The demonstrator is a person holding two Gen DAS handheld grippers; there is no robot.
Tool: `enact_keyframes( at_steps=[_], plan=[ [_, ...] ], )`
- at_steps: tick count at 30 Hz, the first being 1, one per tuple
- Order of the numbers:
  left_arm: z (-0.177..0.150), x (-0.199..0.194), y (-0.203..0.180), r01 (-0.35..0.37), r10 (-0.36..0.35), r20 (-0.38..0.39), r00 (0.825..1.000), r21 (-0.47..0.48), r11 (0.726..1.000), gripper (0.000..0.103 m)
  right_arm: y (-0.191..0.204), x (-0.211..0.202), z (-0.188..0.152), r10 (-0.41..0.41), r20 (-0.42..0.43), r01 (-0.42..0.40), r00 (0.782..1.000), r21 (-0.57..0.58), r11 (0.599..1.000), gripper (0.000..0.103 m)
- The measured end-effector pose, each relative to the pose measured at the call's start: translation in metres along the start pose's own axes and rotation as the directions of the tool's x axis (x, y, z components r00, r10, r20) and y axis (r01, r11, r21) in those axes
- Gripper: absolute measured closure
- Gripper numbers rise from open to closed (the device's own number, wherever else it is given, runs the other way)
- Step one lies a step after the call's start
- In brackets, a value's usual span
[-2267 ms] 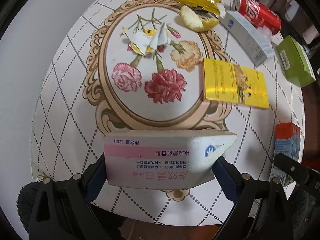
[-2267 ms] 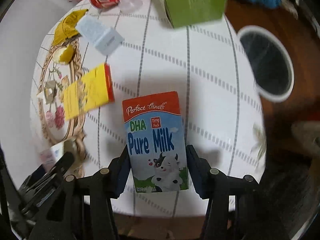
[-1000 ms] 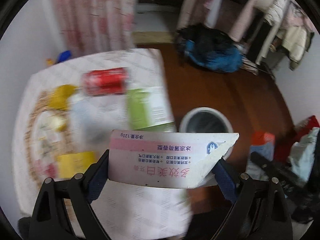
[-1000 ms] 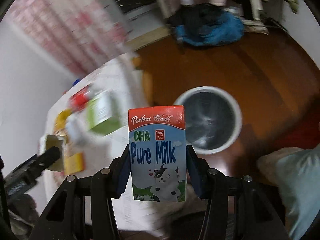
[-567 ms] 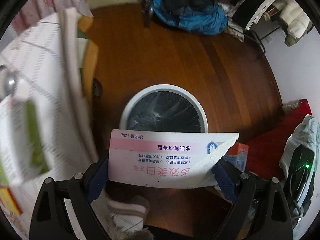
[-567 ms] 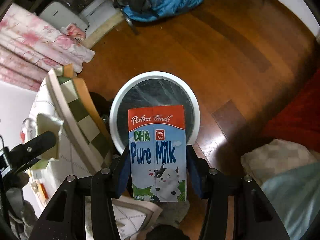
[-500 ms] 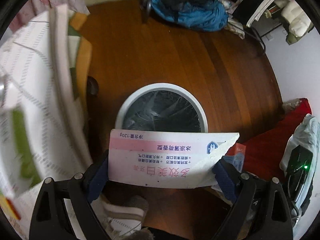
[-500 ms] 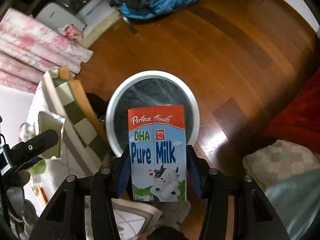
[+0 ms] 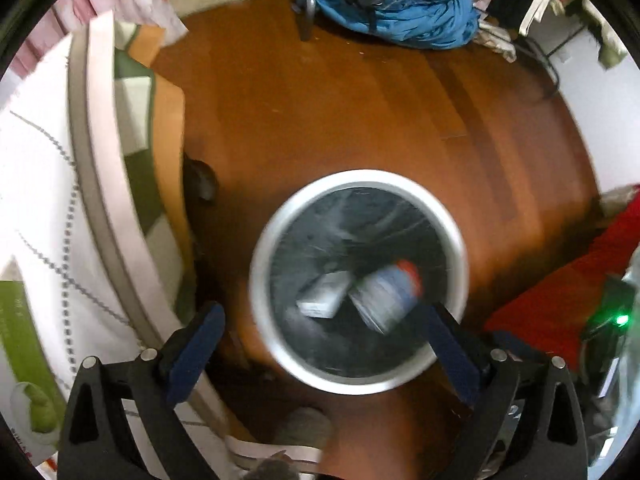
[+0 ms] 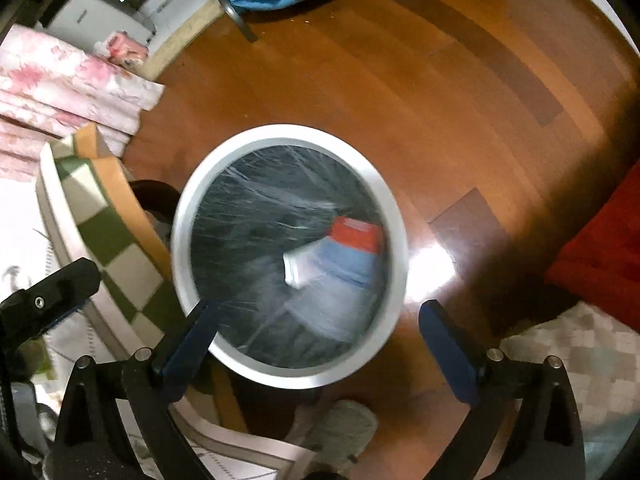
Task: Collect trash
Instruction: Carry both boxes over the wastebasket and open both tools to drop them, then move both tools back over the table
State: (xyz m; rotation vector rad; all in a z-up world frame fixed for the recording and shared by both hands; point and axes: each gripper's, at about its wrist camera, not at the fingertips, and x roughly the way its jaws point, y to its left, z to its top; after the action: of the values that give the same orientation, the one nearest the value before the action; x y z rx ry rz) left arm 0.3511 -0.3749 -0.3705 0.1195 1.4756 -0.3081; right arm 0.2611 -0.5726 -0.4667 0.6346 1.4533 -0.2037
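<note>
Two boxes lie inside the waste bin (image 9: 262, 264), both blurred.

1. Waste bin: round, pale rim, dark liner; stands on the wooden floor (image 9: 360, 100), just beside the tabletop (image 9: 36, 200) edge.
2. Milk carton (image 9: 386, 294): blue and white with a red end; inside the bin, toward the rim's right side in the left wrist view. In the right wrist view the carton (image 10: 354, 248) shows red end uppermost.
3. White box (image 9: 324, 294): inside the bin, just left of the milk carton; whether the two touch cannot be told. In the right wrist view the box (image 10: 300, 266) overlaps the carton.
4. Left gripper (image 9: 320, 340): above the bin, pointing down into it; jaws opening, already wide, nothing between them.
5. Right gripper (image 10: 318, 340): above the bin's near rim (image 10: 288, 132); jaws opening, wide, nothing between them.
6. Green box (image 9: 16, 320): on the tabletop, well left of the bin.
7. Blue cloth heap (image 9: 400, 12): on the floor, far side of the bin.
8. Red cloth (image 10: 600, 260): on the floor, right of the bin.
</note>
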Motion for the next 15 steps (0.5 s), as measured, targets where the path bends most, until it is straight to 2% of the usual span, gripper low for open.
enact_keyframes(
  at_steps=[7, 9, 15],
  plan=[
    [-0.021, -0.005, 0.006, -0.105, 0.103, 0.041, 0.994, 0.031, 0.994, 0.002, -0.003, -0.001, -0.011, -0.115, -0.013, 0.114, 0.993, -0.026, 0.993, 0.002],
    [-0.025, -0.006, 0.005, -0.129, 0.126, 0.053, 0.991, 0.040, 0.991, 0.002, -0.002, -0.006, -0.014, -0.123, -0.009, 0.123, 0.992, -0.035, 0.992, 0.002],
    [-0.036, -0.024, 0.001, -0.144, 0.139, 0.097, 0.986, 0.048, 0.988, 0.002, 0.003, -0.029, -0.027, -0.159, 0.021, 0.160, 0.987, -0.053, 0.986, 0.002]
  ],
)
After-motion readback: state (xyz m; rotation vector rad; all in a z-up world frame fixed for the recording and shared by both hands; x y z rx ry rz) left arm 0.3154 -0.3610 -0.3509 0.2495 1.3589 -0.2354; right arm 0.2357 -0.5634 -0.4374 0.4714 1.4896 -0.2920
